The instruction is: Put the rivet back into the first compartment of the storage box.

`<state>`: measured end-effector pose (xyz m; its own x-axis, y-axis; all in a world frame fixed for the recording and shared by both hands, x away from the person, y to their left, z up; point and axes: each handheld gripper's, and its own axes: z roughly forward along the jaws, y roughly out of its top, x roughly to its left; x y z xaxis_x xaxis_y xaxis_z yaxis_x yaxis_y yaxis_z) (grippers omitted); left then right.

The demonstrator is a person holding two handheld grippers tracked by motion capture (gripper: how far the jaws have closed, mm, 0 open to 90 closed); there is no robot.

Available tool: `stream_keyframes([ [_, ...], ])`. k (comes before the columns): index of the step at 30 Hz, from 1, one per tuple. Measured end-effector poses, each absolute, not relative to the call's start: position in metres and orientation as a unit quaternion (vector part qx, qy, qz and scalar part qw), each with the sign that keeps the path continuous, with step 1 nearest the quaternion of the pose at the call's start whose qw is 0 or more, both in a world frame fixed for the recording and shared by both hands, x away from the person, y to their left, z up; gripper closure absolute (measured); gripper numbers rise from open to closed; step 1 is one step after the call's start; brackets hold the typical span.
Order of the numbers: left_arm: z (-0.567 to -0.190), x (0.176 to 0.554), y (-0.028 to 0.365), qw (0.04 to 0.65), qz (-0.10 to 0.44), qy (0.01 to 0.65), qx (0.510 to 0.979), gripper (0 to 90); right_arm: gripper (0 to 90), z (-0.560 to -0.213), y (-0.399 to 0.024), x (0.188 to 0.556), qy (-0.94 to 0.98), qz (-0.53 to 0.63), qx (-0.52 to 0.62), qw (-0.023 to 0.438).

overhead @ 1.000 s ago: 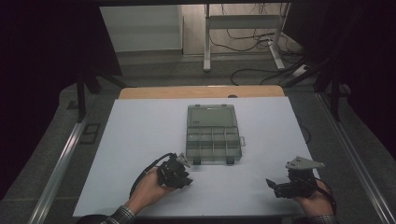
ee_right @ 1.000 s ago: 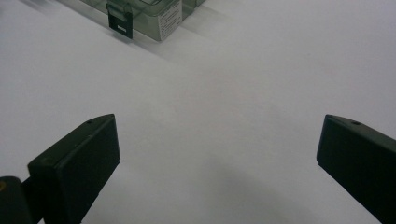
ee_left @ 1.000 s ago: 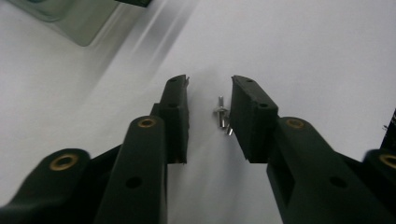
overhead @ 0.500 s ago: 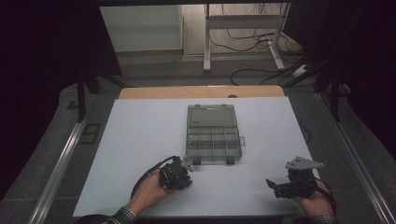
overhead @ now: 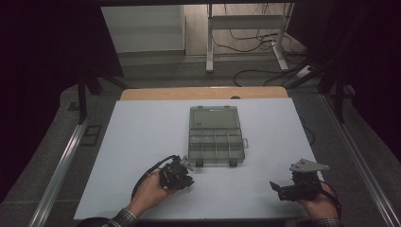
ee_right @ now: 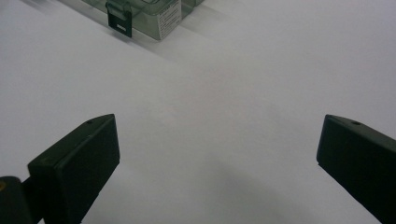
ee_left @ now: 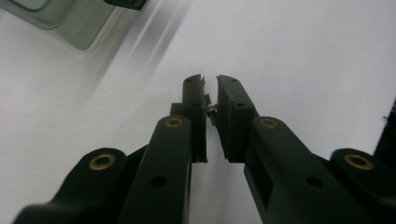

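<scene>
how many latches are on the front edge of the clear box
2. Both dark latches sit on the near edge of the compartment box: one toward its left corner, one toward its right corner. Any on other sides can't be made out.

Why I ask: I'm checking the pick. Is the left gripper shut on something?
Shut. The left gripper has just closed; a small metal piece, too small to identify, sits pinched between its pads.

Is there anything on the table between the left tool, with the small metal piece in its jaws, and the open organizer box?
Nothing visible. The left tool, shut on a small metal piece, sits just off the near-left corner of the organizer box, with bare white table between them. What the piece is cannot be told.
</scene>
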<state>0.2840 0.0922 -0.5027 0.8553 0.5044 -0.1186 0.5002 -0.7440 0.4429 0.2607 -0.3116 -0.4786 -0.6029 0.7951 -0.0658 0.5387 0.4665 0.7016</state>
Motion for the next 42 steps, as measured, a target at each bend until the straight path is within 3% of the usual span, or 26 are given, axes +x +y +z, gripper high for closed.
stream_keyframes([
  [21,-0.482,0.293,0.117,0.292,-0.008,0.309,0.905,82.2,0.0,-0.477,-0.313,0.259,0.830,0.340,0.395,0.199],
  [42,-0.463,0.316,0.126,0.301,-0.007,0.319,0.899,82.1,0.0,-0.479,-0.313,0.260,0.829,0.333,0.401,0.200],
])
